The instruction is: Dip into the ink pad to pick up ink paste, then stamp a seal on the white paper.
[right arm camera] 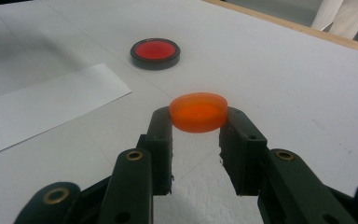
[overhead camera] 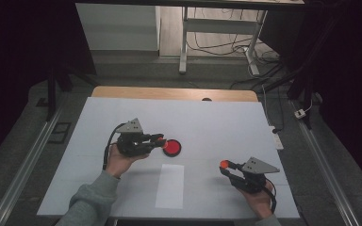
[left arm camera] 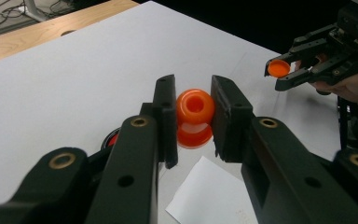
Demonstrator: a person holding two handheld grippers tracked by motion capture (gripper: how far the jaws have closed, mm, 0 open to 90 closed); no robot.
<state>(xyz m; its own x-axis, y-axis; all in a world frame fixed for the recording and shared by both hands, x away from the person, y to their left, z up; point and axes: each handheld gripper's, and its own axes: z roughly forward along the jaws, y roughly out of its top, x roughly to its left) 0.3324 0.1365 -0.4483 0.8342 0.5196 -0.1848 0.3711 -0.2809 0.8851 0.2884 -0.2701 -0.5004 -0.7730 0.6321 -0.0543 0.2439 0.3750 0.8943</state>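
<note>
A small orange spool-shaped piece [left arm camera: 195, 116] with a hole in its top sits upright between the jaws of my left gripper [left arm camera: 194, 100], which is shut on it. In the high view that left gripper [overhead camera: 162, 141] hovers just left of a red disc in a black rim [overhead camera: 172, 148]. My right gripper [right arm camera: 198, 122] is shut on a shallow orange cap [right arm camera: 198, 112], held by its sides with the hollow facing forward. In the high view the right gripper [overhead camera: 225, 165] is at the front right, well apart from the disc [right arm camera: 155, 52].
A white paper sheet [overhead camera: 170, 186] lies flat near the front middle of the white table cover [overhead camera: 217, 122]. A wooden table edge [overhead camera: 169, 92] runs along the far side. Desk legs and cables stand on the floor beyond.
</note>
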